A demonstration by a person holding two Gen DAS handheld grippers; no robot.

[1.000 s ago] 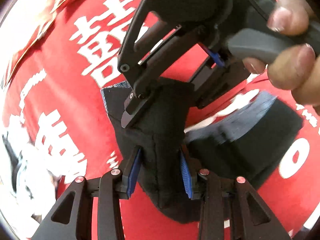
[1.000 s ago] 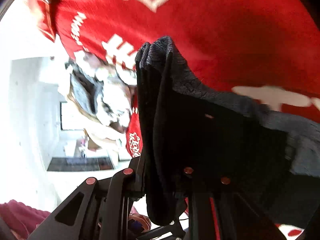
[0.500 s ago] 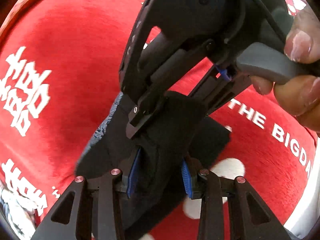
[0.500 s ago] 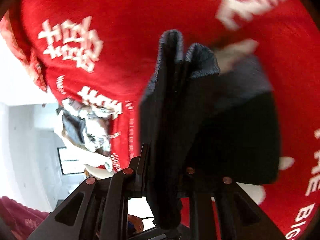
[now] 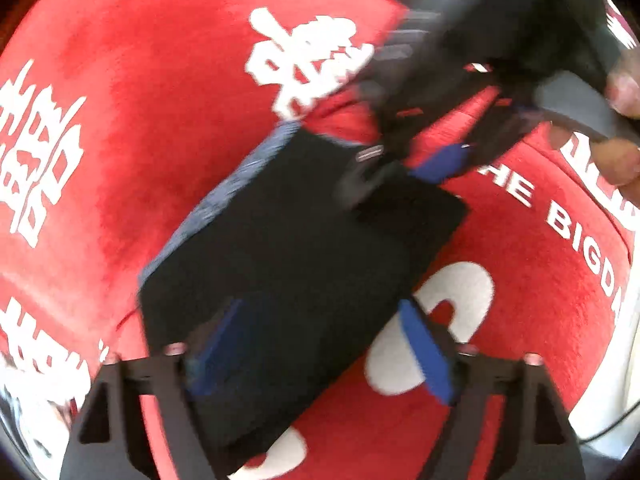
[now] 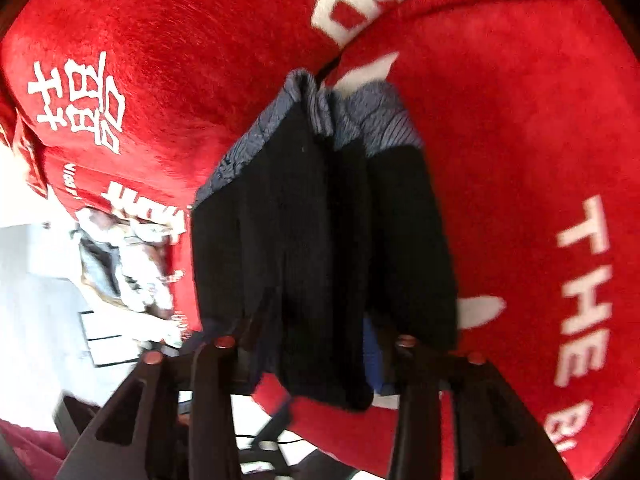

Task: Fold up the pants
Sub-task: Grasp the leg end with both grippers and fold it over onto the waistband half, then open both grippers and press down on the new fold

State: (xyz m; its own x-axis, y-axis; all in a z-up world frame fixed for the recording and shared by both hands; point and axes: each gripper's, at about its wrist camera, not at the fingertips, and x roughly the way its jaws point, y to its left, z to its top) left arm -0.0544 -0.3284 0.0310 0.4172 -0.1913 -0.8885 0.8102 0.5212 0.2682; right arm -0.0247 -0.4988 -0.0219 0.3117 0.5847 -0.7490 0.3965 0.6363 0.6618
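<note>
The dark folded pants (image 5: 296,264) lie as a thick rectangle on the red cloth, with a blue-grey ribbed edge on the left side. My left gripper (image 5: 320,344) is open, its blue pads wide apart over the pants' near end. In the left wrist view my right gripper (image 5: 404,164) is blurred at the pants' far end, jaws apart. In the right wrist view the pants (image 6: 320,232) fill the gap between the fingers of my right gripper (image 6: 320,340); the pads are mostly hidden by the fabric.
A red plush cloth (image 5: 140,80) with white characters and the letters "THE BIGDA" covers the surface. A black-and-white bundle (image 6: 116,264) lies at the cloth's edge in the right wrist view. A pale floor and a cable show beyond the cloth's edge (image 5: 624,412).
My left gripper has opened and let go of the pants, which now lie flat on the cloth. My right gripper has spread its jaws and drawn back from the left one.
</note>
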